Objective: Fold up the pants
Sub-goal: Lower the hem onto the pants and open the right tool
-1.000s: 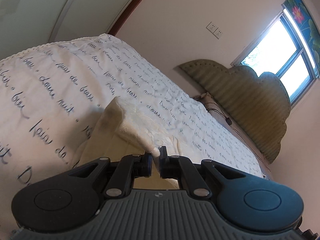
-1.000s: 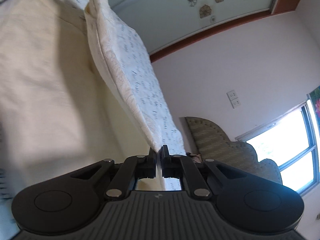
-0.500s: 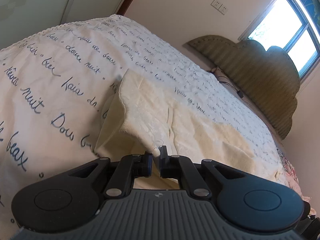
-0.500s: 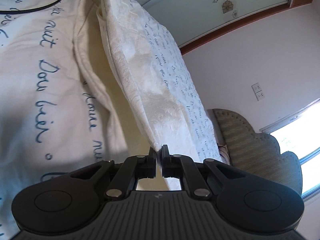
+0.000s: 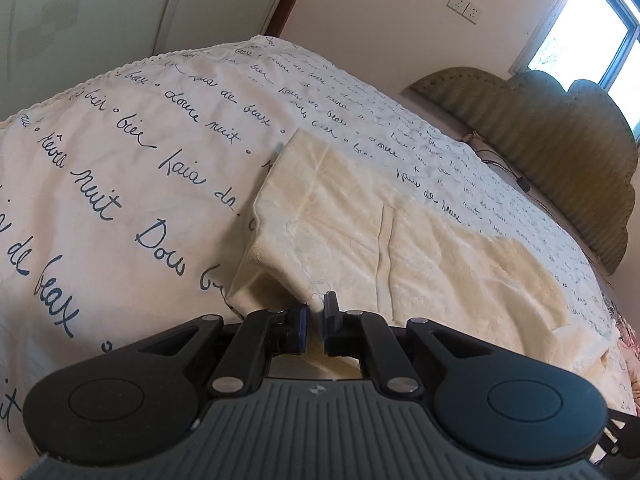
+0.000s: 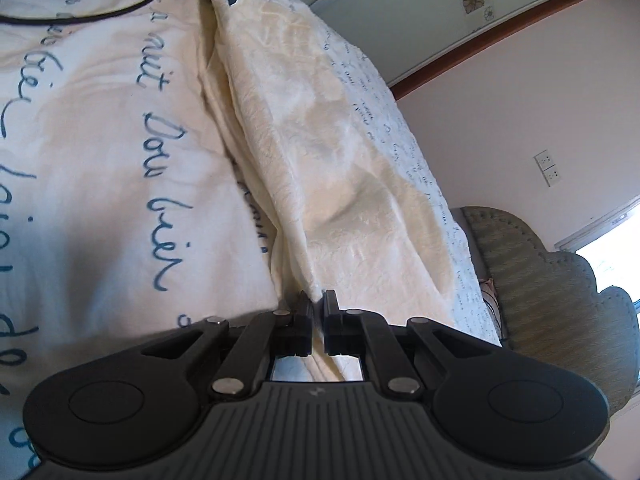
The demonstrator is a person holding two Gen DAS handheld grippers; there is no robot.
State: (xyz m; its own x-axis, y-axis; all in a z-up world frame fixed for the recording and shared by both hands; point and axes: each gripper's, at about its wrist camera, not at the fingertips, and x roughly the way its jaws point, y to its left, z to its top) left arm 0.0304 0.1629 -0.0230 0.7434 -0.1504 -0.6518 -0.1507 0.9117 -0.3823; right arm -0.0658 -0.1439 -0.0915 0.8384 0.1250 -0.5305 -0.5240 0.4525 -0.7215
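The pants (image 5: pixel 360 232) are cream, with a crinkled, faintly patterned surface, and lie on a bedspread (image 5: pixel 120 160) printed with blue handwriting. Their far end rests flat on the bed; the near edge is lifted. The left gripper (image 5: pixel 316 312) is closed on a near corner of the cloth, and the right gripper (image 6: pixel 318 308) is clamped on another part of the same edge. In the right view the fabric runs taut up to the far gripper tip. The waistband and leg openings cannot be made out. A padded headboard (image 5: pixel 560 152) stands at the far right.

Blown-out window (image 5: pixel 576 20) daylight, fisheye-warped edges
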